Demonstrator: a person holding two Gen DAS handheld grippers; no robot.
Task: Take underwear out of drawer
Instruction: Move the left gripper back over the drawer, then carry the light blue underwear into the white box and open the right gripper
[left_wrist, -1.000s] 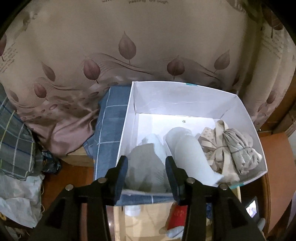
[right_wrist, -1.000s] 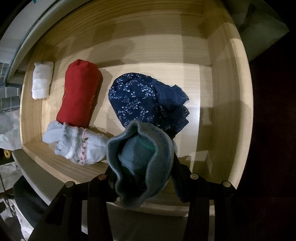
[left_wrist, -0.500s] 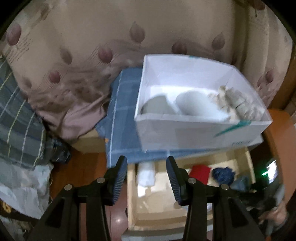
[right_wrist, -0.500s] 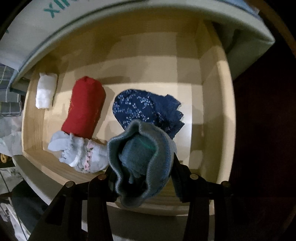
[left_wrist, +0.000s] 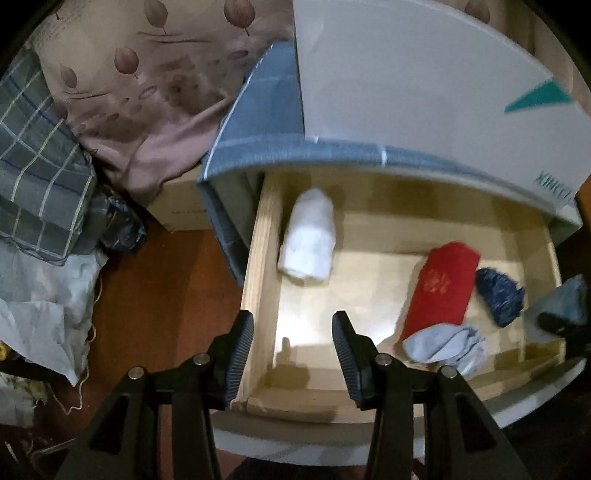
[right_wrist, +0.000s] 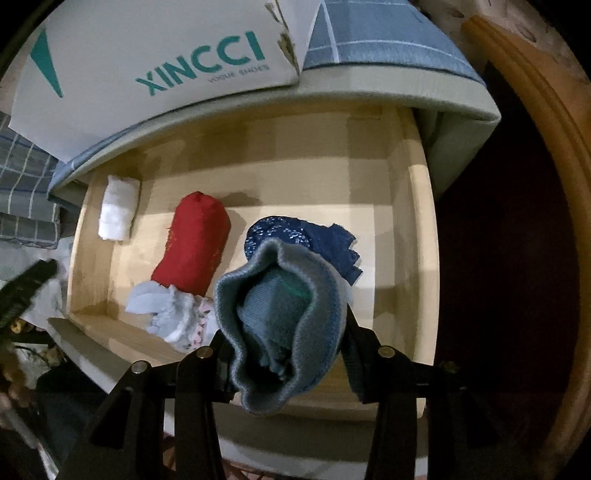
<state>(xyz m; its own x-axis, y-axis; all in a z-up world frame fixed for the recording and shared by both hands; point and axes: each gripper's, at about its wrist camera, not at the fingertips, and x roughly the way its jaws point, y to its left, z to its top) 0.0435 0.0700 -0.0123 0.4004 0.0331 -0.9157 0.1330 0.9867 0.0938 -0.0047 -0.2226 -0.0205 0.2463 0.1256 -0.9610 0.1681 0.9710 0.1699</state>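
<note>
The wooden drawer (left_wrist: 258, 258) (right_wrist: 417, 236) stands open. In it lie a white roll (left_wrist: 308, 238) (right_wrist: 118, 208), a red roll (left_wrist: 441, 288) (right_wrist: 195, 245), a navy patterned piece (left_wrist: 498, 295) (right_wrist: 328, 240) and a pale blue-white piece (left_wrist: 447, 345) (right_wrist: 166, 310). My right gripper (right_wrist: 286, 343) is shut on a grey-blue rolled piece of underwear (right_wrist: 284, 325), held above the drawer's front right; it shows at the left wrist view's right edge (left_wrist: 565, 299). My left gripper (left_wrist: 293, 339) is open and empty above the drawer's front left corner.
A white XINCCI shoe box (left_wrist: 424, 85) (right_wrist: 147, 62) sits on a blue checked cloth (left_wrist: 266, 114) above the drawer. Leaf-print fabric (left_wrist: 147, 74), a plaid bundle (left_wrist: 33, 177) and white crumpled bags (left_wrist: 40, 314) lie left. A carved wooden edge (right_wrist: 546, 147) is at the right.
My left gripper has dropped from over the shoe box down to the drawer's front left. My right gripper has pulled up and back with the grey-blue piece still in it.
</note>
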